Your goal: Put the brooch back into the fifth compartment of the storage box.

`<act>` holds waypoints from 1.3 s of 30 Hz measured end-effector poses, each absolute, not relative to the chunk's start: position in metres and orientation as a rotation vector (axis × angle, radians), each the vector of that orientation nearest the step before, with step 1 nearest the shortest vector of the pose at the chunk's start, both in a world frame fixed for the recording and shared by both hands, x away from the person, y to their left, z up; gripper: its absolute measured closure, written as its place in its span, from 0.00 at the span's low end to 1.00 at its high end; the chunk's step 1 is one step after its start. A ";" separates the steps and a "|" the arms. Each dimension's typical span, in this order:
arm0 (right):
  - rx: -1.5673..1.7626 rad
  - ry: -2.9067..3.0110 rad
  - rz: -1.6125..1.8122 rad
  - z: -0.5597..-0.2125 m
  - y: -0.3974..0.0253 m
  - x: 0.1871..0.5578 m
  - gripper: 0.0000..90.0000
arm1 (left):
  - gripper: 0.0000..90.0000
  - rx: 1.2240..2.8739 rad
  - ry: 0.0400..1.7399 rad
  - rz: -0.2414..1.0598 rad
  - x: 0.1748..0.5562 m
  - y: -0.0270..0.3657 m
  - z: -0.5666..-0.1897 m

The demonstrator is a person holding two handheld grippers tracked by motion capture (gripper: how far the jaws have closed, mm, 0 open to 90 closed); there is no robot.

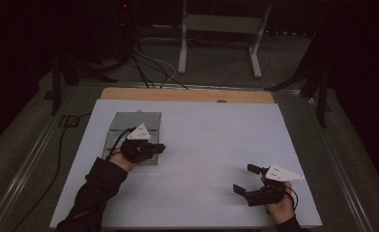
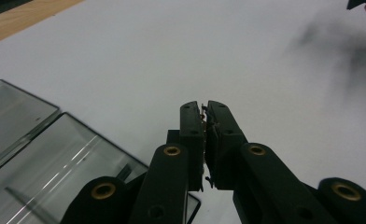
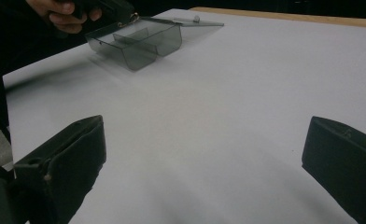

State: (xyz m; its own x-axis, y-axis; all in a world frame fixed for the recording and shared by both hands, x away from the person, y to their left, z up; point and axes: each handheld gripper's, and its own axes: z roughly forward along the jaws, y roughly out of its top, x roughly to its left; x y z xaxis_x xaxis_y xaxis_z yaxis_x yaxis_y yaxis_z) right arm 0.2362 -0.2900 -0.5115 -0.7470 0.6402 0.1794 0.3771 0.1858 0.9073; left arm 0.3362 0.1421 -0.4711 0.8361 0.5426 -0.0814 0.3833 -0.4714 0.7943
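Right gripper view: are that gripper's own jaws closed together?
No, the right gripper has its two black jaws standing far apart at the bottom corners, with bare white table between them.

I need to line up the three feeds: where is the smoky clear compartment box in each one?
High view: the compartment box lies left of centre on the white sheet, under the left claw.
Left gripper view: lower left corner, beside the shut jaws.
Right gripper view: top, left of centre, lid open, below a hand.
Shared landmark: the wooden strip along the sheet's far edge.
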 end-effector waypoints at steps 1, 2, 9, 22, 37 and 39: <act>0.977 2.221 1.587 -0.512 -0.290 0.236 0.00 | 0.97 2.121 0.681 0.235 0.336 0.144 -0.471; 0.974 2.218 1.590 -0.511 -0.290 0.237 0.00 | 0.97 2.118 0.684 0.236 0.337 0.146 -0.470; 0.976 2.218 1.589 -0.511 -0.290 0.236 0.00 | 0.97 2.113 0.726 0.245 0.338 0.161 -0.472; 0.980 2.222 1.588 -0.512 -0.290 0.237 0.00 | 0.97 2.097 0.801 0.264 0.339 0.189 -0.479; 0.981 2.219 1.590 -0.512 -0.290 0.237 0.00 | 0.97 2.082 0.881 0.292 0.338 0.214 -0.484; 0.977 2.224 1.586 -0.512 -0.290 0.237 0.00 | 0.97 2.086 0.886 0.294 0.338 0.217 -0.485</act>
